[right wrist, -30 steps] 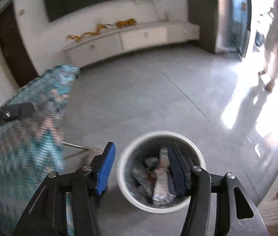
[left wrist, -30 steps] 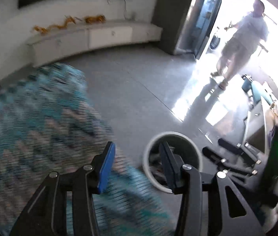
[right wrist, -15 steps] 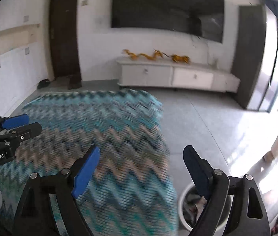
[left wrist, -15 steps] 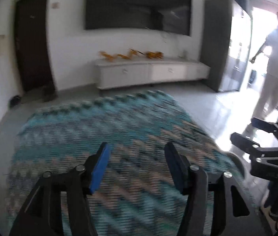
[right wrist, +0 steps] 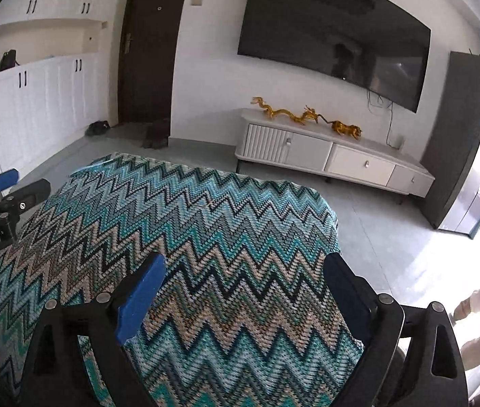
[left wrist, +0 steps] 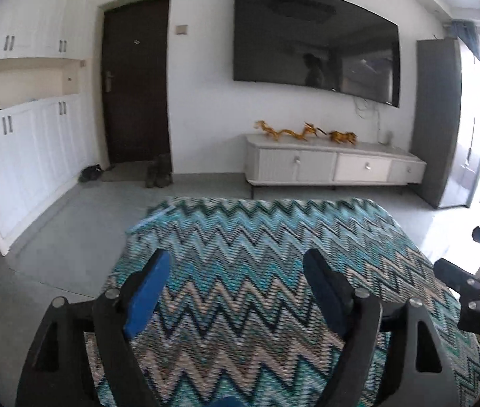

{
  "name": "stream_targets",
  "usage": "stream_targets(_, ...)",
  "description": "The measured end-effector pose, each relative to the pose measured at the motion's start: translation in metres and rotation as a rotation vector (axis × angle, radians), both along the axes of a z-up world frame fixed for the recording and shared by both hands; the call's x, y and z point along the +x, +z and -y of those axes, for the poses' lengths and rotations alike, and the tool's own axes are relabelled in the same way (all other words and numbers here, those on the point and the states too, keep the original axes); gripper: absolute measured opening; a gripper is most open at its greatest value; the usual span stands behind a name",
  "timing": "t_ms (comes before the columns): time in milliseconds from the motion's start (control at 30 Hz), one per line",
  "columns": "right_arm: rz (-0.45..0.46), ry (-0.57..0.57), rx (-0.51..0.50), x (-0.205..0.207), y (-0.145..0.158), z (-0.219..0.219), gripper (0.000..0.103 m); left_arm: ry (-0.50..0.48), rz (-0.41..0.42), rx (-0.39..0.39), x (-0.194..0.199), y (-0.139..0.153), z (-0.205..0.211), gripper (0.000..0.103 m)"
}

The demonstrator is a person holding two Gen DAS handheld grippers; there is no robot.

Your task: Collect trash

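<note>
My left gripper point(left wrist: 238, 273) is open and empty, held above a surface covered with a teal zigzag cloth point(left wrist: 263, 251). My right gripper point(right wrist: 245, 278) is also open and empty above the same cloth point(right wrist: 206, 217). No trash and no trash bin show in either view. The right gripper's fingers point(left wrist: 457, 271) appear at the right edge of the left wrist view. The left gripper's fingers point(right wrist: 13, 191) appear at the left edge of the right wrist view.
A white TV cabinet point(left wrist: 331, 166) with golden dragon figures point(left wrist: 287, 132) stands against the far wall under a large TV point(left wrist: 314, 44). A dark door point(left wrist: 135, 81) and white cupboards point(left wrist: 26, 166) are at the left. A grey tall cabinet point(right wrist: 457, 142) stands at the right.
Both grippers have swung up and left, away from the white trash bin on the floor, which has left both views. They now face the TV wall over the cloth.
</note>
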State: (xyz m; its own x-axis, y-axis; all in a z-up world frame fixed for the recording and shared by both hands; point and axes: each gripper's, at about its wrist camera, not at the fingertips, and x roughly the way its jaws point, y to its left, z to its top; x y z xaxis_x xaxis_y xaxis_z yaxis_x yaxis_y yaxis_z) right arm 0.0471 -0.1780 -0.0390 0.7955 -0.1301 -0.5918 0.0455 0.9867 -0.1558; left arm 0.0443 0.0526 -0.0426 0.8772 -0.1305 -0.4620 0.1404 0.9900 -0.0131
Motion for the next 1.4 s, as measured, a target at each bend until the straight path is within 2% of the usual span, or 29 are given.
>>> stream_targets(233,0.038,0.008,-0.018,0.008,0.001,-0.014,0.098,0.089,0.017,0.021,-0.003,-0.003,-0.016,0.092)
stream_targets(567,0.089,0.005,0.028,0.027,-0.001,-0.003,0.099,0.154,0.044,0.064,0.006,0.000,-0.010,0.093)
stream_targets(1133,0.050,-0.039,0.129,0.060,-0.044,0.050,0.100,0.109,-0.065,0.133,0.041,-0.026,0.042,0.093)
stream_targets(1400,0.055,-0.063,0.143,0.057,-0.053,0.066,0.100,0.096,-0.056,0.171,0.040,-0.028,0.060,0.093)
